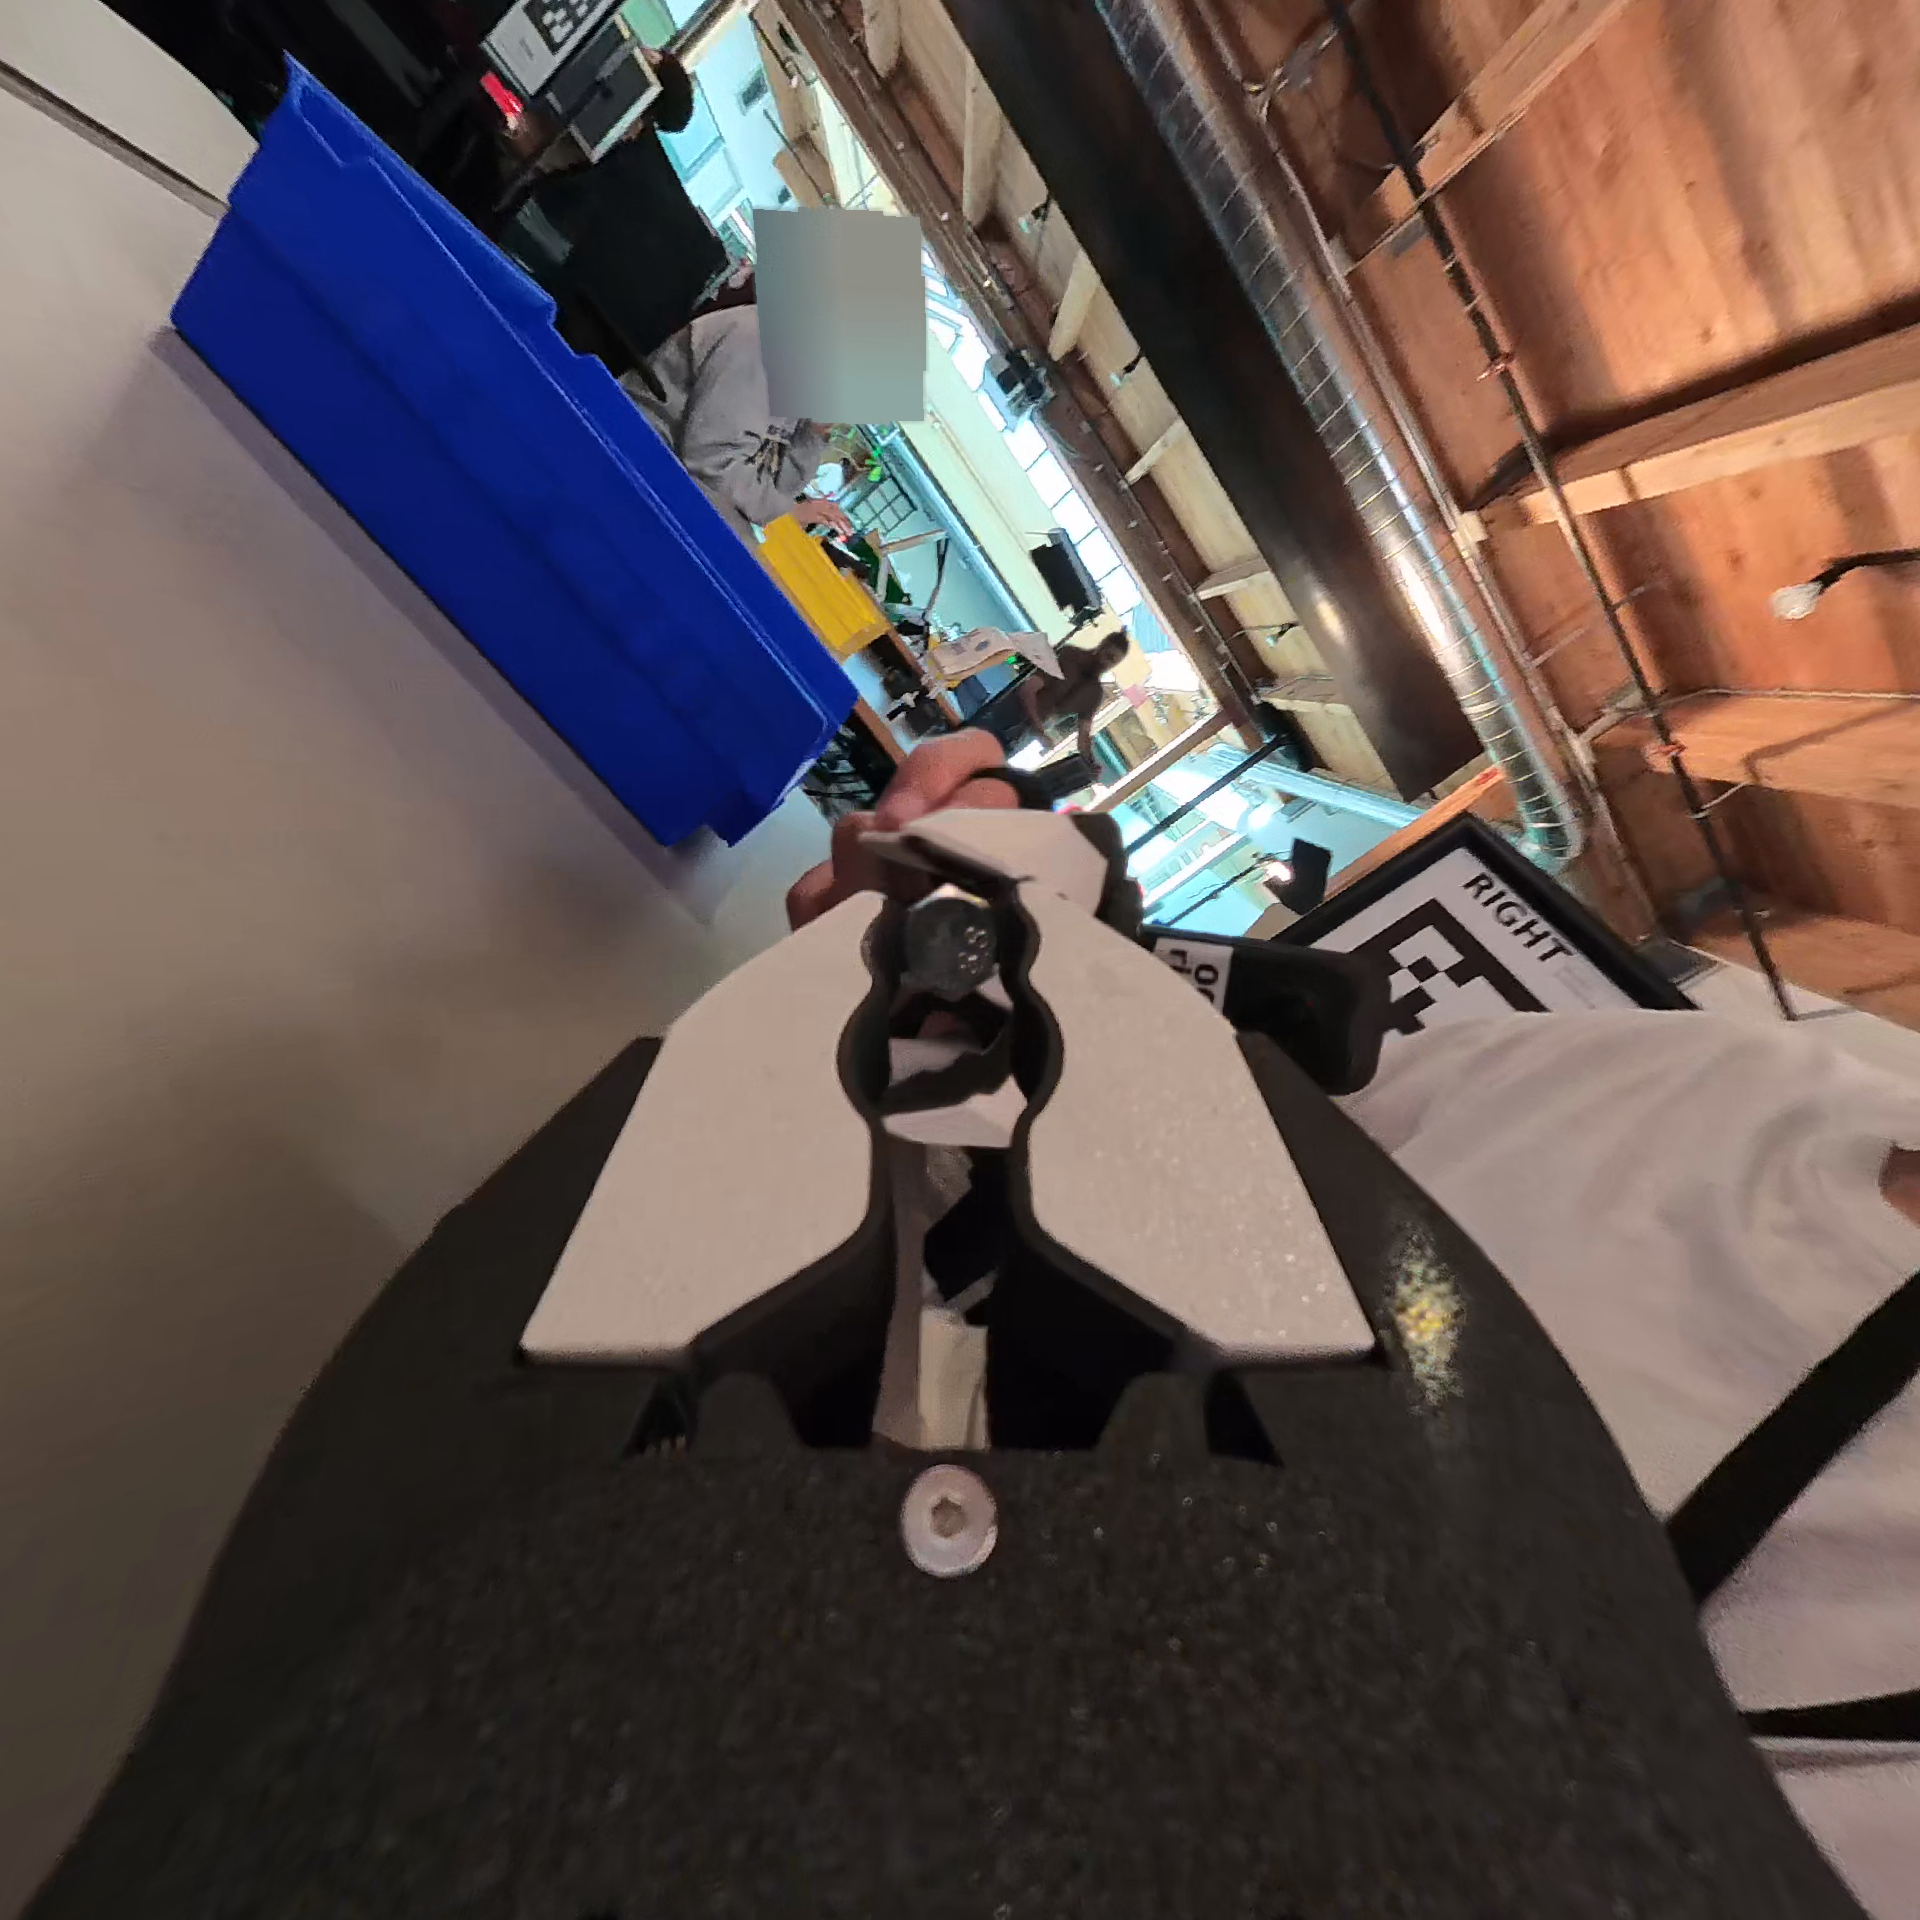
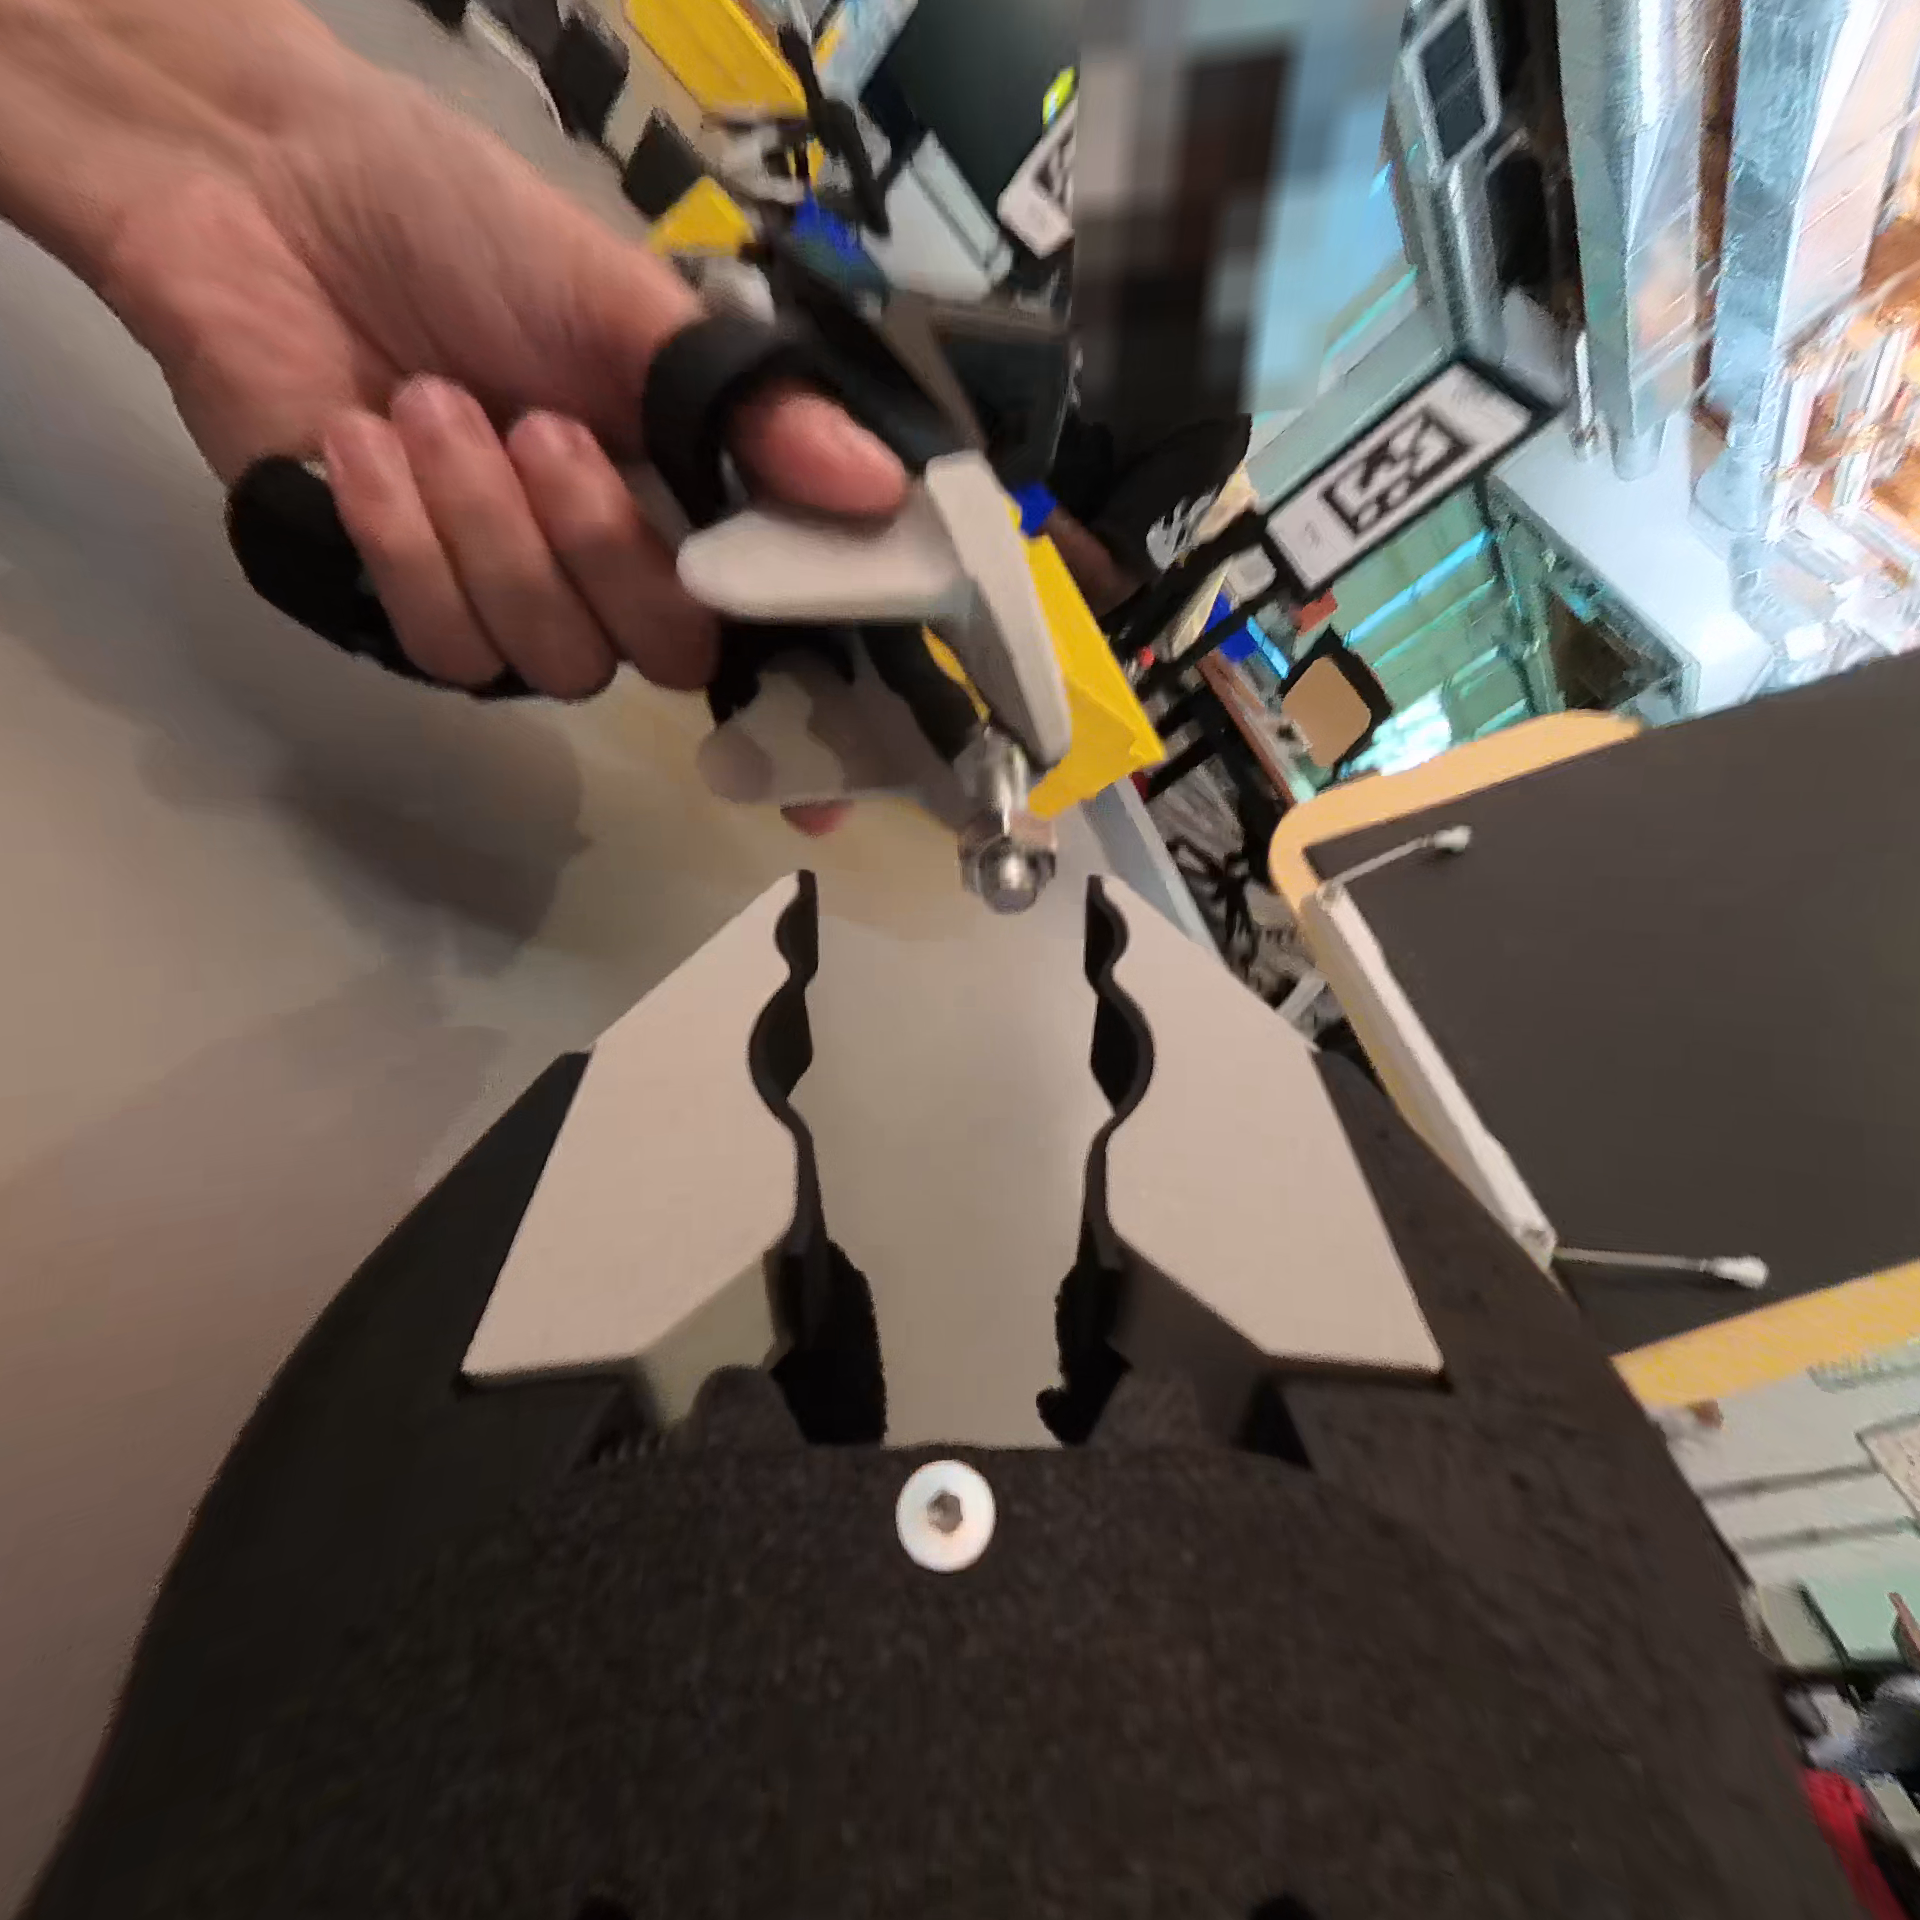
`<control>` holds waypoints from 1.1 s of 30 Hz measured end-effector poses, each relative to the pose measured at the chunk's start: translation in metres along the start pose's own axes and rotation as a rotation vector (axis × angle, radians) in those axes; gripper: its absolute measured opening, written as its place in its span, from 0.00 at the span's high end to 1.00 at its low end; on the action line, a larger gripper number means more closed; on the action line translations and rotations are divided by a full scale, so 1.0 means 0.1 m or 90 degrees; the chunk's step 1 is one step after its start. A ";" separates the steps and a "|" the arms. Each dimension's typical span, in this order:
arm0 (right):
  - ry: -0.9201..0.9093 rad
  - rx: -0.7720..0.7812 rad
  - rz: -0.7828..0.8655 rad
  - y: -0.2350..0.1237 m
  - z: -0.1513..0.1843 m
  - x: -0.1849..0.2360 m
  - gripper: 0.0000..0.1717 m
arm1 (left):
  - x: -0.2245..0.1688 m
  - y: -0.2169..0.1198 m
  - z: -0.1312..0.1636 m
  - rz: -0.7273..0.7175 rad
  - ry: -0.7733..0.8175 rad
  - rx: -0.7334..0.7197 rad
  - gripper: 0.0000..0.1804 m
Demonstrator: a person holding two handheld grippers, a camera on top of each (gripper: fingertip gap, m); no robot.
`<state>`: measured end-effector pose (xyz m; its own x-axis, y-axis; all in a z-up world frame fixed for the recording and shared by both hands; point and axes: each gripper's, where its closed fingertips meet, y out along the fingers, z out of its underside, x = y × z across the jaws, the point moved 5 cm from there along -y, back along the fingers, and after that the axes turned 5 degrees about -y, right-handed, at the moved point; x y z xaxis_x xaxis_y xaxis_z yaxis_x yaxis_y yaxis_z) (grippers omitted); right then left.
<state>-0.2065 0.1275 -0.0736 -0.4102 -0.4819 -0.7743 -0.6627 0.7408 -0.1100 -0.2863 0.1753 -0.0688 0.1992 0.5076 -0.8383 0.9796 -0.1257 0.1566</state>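
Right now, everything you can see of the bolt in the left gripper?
The bolt is dull grey metal with a hex head bearing stamped marks, seen head-on in the left wrist view. The left gripper clamps it between its dark fingertip pads. In the right wrist view its threaded end sticks out past the fingers with a silvery nut on it, just ahead of the open right gripper, not touching.
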 end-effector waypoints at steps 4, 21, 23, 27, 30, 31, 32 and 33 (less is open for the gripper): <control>-0.038 -0.042 0.000 -0.11 -0.15 0.03 0.72 | 0.01 0.01 0.02 0.008 -0.027 -0.005 0.91; -0.006 -0.036 -0.005 -0.10 -0.04 0.07 0.72 | -0.02 0.03 0.06 0.040 -0.053 -0.003 0.91; 0.025 -0.008 -0.032 -0.05 0.09 0.06 0.74 | -0.07 0.04 0.04 0.065 -0.057 -0.009 0.90; 0.046 0.008 -0.022 -0.02 0.21 -0.02 0.71 | -0.07 0.07 0.06 0.038 -0.018 0.007 0.90; 0.028 -0.049 0.017 -0.11 -0.01 -0.09 0.72 | -0.01 0.05 0.06 0.029 -0.026 0.003 0.91; 0.011 -0.064 0.018 -0.13 -0.08 -0.07 0.73 | -0.01 0.05 0.06 0.032 -0.032 -0.001 0.90; -0.007 -0.067 0.012 -0.13 -0.12 -0.02 0.73 | -0.01 0.05 0.06 0.034 -0.034 0.000 0.90; -0.020 -0.059 0.002 -0.12 -0.12 0.04 0.73 | -0.01 0.05 0.07 0.032 -0.031 0.001 0.91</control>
<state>-0.2078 0.1113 -0.0678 -0.3930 -0.4639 -0.7939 -0.7173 0.6949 -0.0510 -0.2818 0.1685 -0.0706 0.2471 0.4585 -0.8537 0.9682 -0.1522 0.1985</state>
